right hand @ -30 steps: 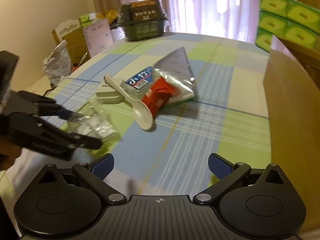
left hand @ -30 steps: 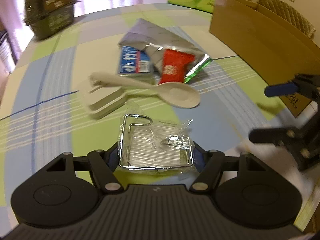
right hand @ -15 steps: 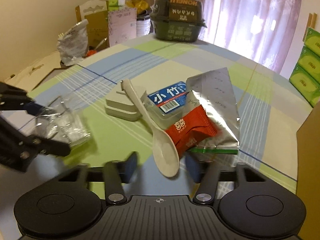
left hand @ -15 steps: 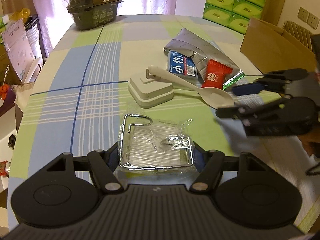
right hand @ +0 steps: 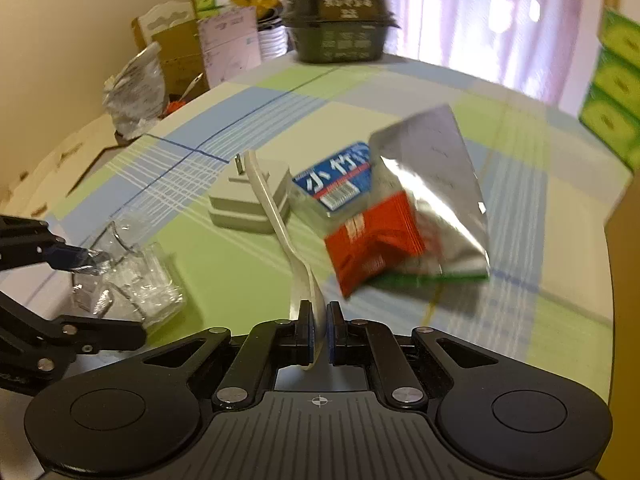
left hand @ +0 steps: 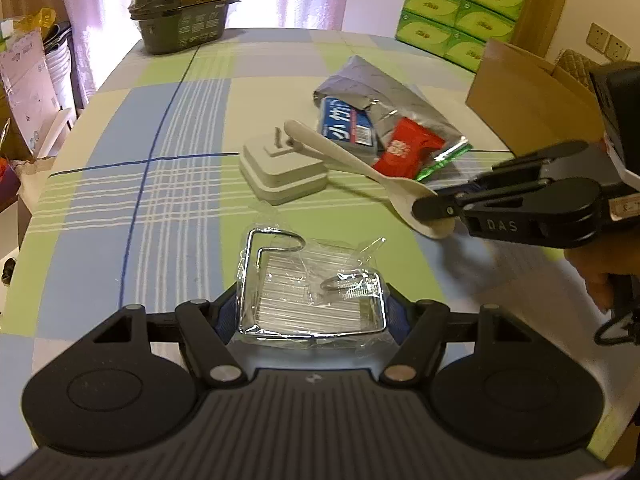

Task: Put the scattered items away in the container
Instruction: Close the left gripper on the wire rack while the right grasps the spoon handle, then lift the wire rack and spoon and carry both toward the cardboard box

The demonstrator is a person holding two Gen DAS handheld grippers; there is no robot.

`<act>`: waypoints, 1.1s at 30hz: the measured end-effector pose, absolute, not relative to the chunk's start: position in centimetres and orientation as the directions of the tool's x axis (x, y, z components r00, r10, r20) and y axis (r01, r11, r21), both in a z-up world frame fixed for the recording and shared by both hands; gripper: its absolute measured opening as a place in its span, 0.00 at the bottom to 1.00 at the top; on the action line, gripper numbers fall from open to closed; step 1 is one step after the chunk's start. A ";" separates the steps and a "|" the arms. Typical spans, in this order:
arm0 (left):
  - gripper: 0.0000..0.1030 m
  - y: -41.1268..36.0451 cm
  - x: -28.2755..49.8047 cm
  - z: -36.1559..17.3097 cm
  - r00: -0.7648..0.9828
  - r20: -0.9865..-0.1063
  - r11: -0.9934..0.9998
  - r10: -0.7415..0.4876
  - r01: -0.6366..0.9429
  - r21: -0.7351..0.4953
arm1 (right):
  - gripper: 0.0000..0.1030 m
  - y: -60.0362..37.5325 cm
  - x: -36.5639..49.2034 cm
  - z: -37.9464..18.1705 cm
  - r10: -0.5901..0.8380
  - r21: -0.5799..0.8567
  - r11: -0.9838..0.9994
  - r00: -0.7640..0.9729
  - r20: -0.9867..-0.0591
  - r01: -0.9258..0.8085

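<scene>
Pinching spoon (right hand: pixel 298 276) bowl: right gripper (right hand: pixel 318 334); left gripper (left hand: pixel 312 312) clamping wire rack (left hand: pixel 316 284).

Left gripper (left hand: pixel 312 312): low over table (left hand: pixel 192 184), jaws clamped on either side of bagged wire rack (left hand: pixel 312 292), level, pointing toward white spoon (left hand: pixel 360 168). Right gripper (right hand: pixel 318 336): jaws pinched together on spoon bowl, reaching in from right of rack. Hand (left hand: pixel 600 276) behind right gripper, fingers wrapped on handle.
</scene>
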State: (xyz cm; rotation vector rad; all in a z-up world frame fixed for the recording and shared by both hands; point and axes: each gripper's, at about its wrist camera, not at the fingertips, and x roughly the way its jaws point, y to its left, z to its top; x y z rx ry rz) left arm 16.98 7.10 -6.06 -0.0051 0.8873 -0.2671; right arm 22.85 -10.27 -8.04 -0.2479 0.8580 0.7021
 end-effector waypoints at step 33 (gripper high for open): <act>0.64 -0.1 9.1 -2.7 0.567 -0.766 0.937 -0.303 0.324 -0.131 | 0.08 -24.5 9.7 -3.0 0.472 0.282 0.866 0.484 -0.737 -0.414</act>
